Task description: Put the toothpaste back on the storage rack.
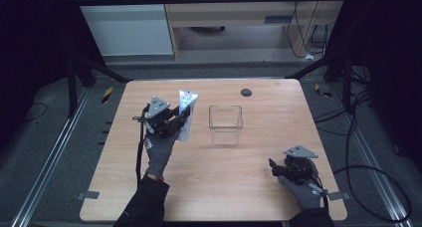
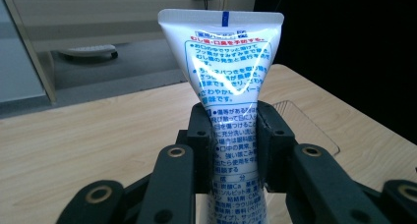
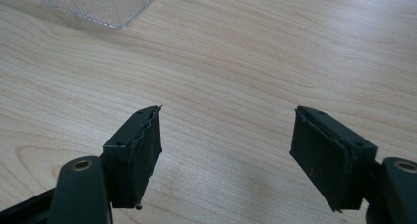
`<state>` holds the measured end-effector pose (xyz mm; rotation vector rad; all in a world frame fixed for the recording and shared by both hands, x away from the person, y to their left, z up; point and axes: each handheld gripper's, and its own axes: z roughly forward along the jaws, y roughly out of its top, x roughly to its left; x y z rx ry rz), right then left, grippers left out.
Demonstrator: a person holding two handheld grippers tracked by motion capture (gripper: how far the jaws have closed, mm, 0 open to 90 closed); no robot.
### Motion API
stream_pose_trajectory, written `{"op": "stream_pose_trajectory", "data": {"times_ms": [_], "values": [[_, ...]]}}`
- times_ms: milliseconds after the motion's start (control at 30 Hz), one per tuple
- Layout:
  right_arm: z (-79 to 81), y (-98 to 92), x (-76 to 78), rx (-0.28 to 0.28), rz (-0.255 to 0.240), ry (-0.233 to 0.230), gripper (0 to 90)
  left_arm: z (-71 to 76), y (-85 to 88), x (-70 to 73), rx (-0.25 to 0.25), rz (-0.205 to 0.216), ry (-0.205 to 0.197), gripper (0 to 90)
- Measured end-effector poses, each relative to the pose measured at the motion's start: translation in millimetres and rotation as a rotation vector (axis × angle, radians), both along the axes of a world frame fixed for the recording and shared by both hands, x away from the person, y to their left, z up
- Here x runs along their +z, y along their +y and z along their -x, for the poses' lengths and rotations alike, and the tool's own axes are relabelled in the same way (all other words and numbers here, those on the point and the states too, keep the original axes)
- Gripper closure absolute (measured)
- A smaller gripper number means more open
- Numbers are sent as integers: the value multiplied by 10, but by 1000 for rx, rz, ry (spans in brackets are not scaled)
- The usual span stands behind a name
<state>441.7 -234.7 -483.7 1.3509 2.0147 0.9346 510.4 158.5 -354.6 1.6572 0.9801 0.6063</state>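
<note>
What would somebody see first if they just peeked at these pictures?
First, the white tube with blue writing, held up off the table, crimped end up, by the left gripper, which is shut on its lower part. Next, the clear plastic box standing near the middle of the wooden table. The right gripper sits open with nothing between its pads, near the table's front right corner.

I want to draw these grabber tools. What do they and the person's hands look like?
Each gripper, left and right, is black, with two chunky jaws, brass-coloured rivets, a grey three-cornered plate on top and a black cable trailing back. The person wears grey gloves and dark sleeves.
</note>
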Motion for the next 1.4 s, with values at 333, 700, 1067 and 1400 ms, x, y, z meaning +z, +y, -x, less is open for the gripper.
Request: {"op": "stream_pose_trajectory", "data": {"times_ms": [333,700,1067,1400], "values": [[-7,0,-6,2,1,-3,271,-115,-223,113,0,37,-60,709],[-13,-4,-9,-3,-11,3,272,-284,-442,62,-11,86,-73,709],[-17,-17,-12,-2,-12,-2,271,-389,-650,45,-31,102,-69,709],[-17,-13,-14,-4,-11,-3,269,-450,-853,-32,-54,102,-54,709]]}}
